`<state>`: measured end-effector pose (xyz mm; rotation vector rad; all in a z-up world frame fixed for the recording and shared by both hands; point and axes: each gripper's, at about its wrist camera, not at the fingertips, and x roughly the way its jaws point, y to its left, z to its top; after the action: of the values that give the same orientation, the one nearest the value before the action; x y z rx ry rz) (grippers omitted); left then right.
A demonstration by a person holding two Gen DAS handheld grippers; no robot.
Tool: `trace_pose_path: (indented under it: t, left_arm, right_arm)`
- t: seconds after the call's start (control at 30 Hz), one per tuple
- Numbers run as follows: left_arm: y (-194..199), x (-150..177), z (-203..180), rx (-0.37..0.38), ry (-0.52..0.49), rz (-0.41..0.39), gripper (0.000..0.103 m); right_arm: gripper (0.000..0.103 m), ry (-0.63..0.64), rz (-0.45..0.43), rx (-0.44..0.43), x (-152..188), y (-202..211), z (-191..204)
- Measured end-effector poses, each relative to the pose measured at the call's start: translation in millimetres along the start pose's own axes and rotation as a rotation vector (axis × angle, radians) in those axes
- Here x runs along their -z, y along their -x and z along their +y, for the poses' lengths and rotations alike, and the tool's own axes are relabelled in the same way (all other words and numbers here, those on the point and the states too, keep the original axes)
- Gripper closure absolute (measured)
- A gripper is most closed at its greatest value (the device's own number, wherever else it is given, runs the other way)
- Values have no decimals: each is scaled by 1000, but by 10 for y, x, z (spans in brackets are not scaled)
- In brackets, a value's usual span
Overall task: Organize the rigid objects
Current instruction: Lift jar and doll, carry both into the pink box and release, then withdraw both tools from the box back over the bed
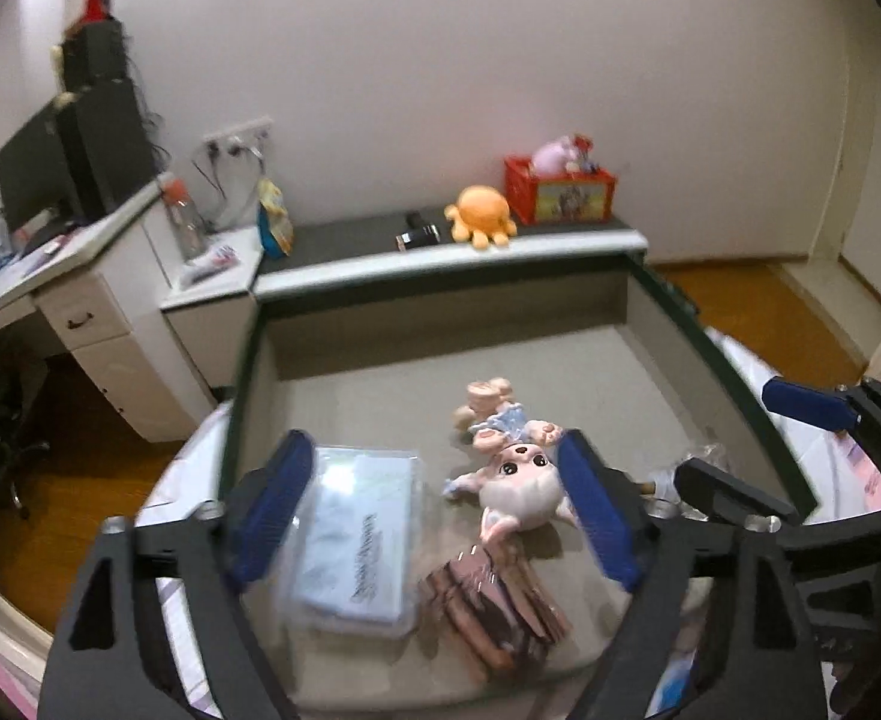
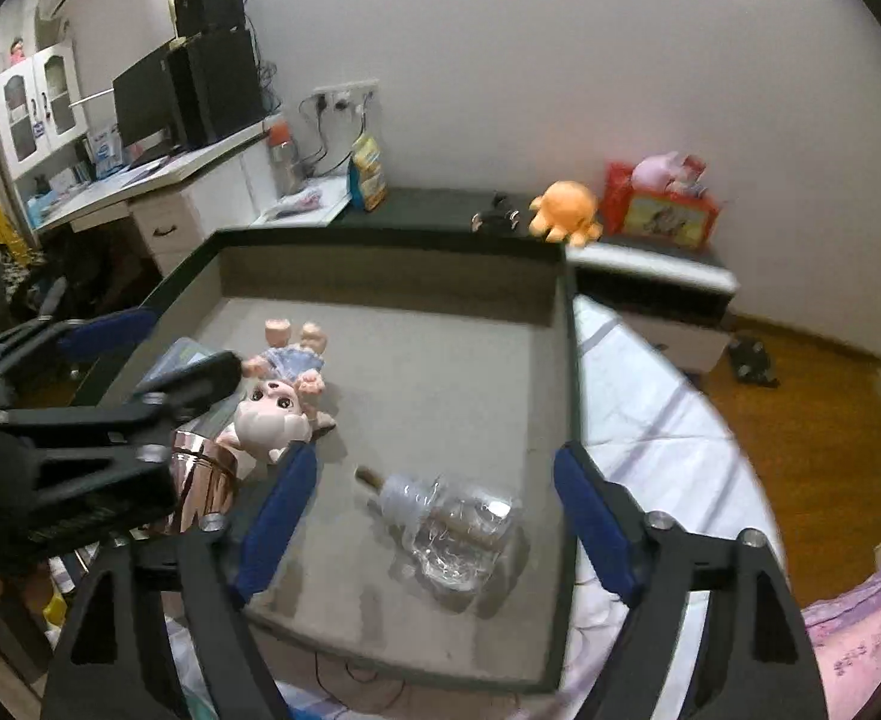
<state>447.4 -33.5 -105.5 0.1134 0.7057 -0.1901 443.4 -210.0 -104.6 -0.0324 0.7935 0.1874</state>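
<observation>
Fingers of the left gripper [image 1: 440, 510] stand spread wide above a shallow tray [image 1: 248, 360], pinching nothing; the right gripper [image 2: 434, 516] is likewise spread and empty. Both point steeply down into the tray, side by side. Four things lie on the grey tray floor: one doll [image 1: 515, 474] on its back near the middle, one clear packet [image 1: 356, 540] to its left, one shiny copper wrapper [image 1: 494, 606] just below the doll, and one crumpled clear bottle [image 2: 452, 522], apart from the rest, between the right fingers in the right wrist view. On the bench [image 1: 344, 240] behind stand one orange octopus [image 1: 482, 216] and one red box [image 1: 560, 189].
</observation>
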Motion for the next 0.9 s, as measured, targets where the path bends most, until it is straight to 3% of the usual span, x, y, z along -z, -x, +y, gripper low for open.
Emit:
trace_pose_path:
  t: [0.13, 0.27, 0.4, 0.67, 0.9]
  left_arm:
    - [574, 111, 81, -30, 24, -117, 1]
    - [1186, 308, 108, -43, 26, -218, 0]
    - [1674, 557, 75, -37, 15, -289, 0]
    - [2401, 1079, 16, -63, 67, -398, 0]
    - [2707, 1311, -56, -87, 45, -458, 0]
  right_arm:
    - [18, -6, -110, -7, 58, 481, 89]
    - [2, -14, -229, 22, 199, 983, 205]
    - [0, 2, -346, 23, 456, 1501, 391]
    - [0, 14, -444, 33, 920, 2107, 673]
    - [0, 42, -484, 50, 1195, 2405, 838]
